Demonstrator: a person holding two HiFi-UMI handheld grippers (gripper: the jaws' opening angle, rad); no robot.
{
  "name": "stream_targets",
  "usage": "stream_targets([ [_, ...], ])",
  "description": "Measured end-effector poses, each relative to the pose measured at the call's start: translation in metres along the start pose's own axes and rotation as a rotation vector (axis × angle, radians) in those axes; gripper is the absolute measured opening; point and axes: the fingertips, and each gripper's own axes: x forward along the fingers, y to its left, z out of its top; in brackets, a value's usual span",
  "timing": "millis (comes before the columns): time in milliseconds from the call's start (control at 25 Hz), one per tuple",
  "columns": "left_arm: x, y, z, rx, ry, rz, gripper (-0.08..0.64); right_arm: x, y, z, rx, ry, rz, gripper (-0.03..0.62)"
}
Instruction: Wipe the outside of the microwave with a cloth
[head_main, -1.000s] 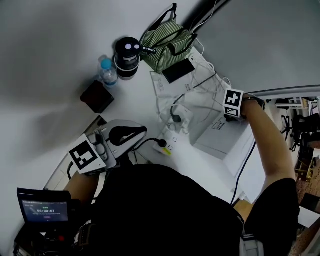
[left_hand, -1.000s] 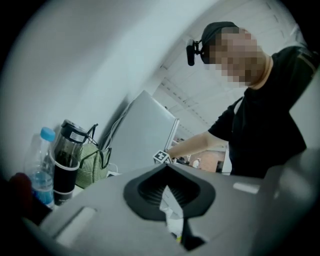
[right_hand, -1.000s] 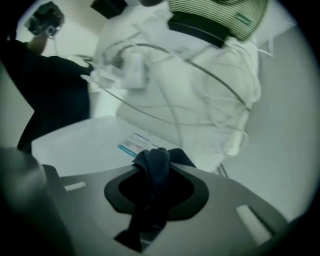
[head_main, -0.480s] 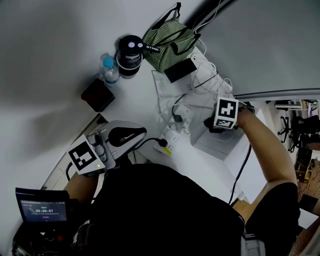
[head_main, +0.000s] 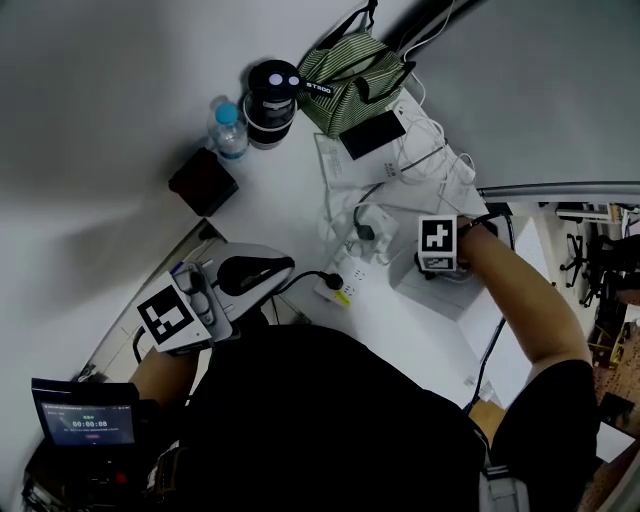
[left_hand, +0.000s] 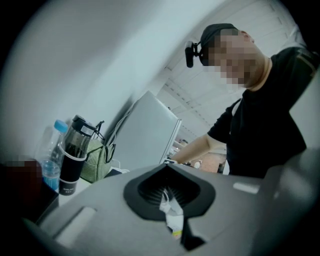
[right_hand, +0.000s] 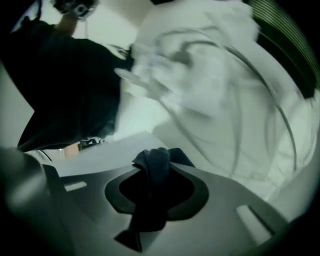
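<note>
The white microwave (head_main: 462, 300) stands at the right of the desk; in the left gripper view it is the pale box (left_hand: 150, 131) behind the bag. My right gripper (head_main: 432, 268) sits over the left part of its top, under its marker cube. Its jaws are shut on a dark blue cloth (right_hand: 154, 167) that bunches up between them, and pale blurred surfaces fill the rest of that view. My left gripper (head_main: 250, 272) rests low at the left, away from the microwave, jaws together (left_hand: 170, 202). A small white and yellow scrap (left_hand: 172, 215) shows at their seam.
Behind the microwave lie tangled white cables (head_main: 415, 150), a black phone (head_main: 372, 134) and a green striped bag (head_main: 355, 68). A dark tumbler (head_main: 273, 90), a water bottle (head_main: 228, 128) and a dark box (head_main: 203, 182) stand at the back left. A power strip (head_main: 338, 288) lies mid-desk.
My right gripper has slid left and nearer to me across the microwave top with the cloth. The left gripper has stayed put.
</note>
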Motion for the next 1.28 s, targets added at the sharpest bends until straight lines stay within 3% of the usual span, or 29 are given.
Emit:
stream_targets([
  [80, 0.000, 0.000, 0.000, 0.000, -0.002, -0.003, 0.005, 0.000, 0.073, 0.049, -0.156, -0.058, 0.108, 0.078],
  [160, 0.001, -0.003, 0.001, 0.001, -0.007, -0.010, 0.005, 0.003, 0.117, 0.078, -0.258, -0.130, 0.216, 0.083],
  [240, 0.001, -0.004, 0.003, -0.001, -0.011, -0.012, 0.005, 0.000, 0.108, 0.080, -0.227, -0.191, 0.238, 0.084],
  [360, -0.001, -0.003, 0.003, -0.006, -0.010, -0.007, 0.005, -0.023, 0.007, 0.037, -0.034, -0.180, 0.017, 0.086],
  [480, -0.001, -0.004, -0.001, -0.013, -0.002, -0.007, 0.005, -0.028, -0.086, -0.052, 0.113, 0.075, -0.211, 0.086],
  [560, 0.000, -0.005, -0.002, -0.018, 0.005, -0.009, 0.005, -0.020, -0.123, -0.095, 0.151, 0.226, -0.290, 0.086],
  [680, 0.001, -0.006, -0.003, -0.024, 0.008, -0.013, 0.005, 0.002, -0.143, -0.099, 0.119, 0.288, -0.320, 0.086],
  [800, 0.000, -0.006, -0.003, -0.026, 0.001, -0.007, 0.005, 0.024, -0.111, -0.055, 0.067, 0.211, -0.227, 0.080],
  [920, -0.003, -0.005, -0.004, -0.023, -0.004, -0.004, 0.005, 0.039, -0.033, 0.020, -0.059, 0.045, -0.067, 0.077],
  [1040, -0.004, -0.007, -0.004, -0.013, -0.011, -0.014, 0.005, 0.043, 0.037, 0.073, -0.179, -0.057, 0.037, 0.077],
  [1200, 0.000, -0.010, 0.000, 0.002, -0.022, -0.038, 0.005, 0.036, 0.096, 0.102, -0.282, -0.137, 0.140, 0.084],
  [1280, 0.002, -0.013, 0.003, 0.010, -0.021, -0.059, 0.005, 0.015, 0.115, 0.109, -0.258, -0.221, 0.183, 0.084],
])
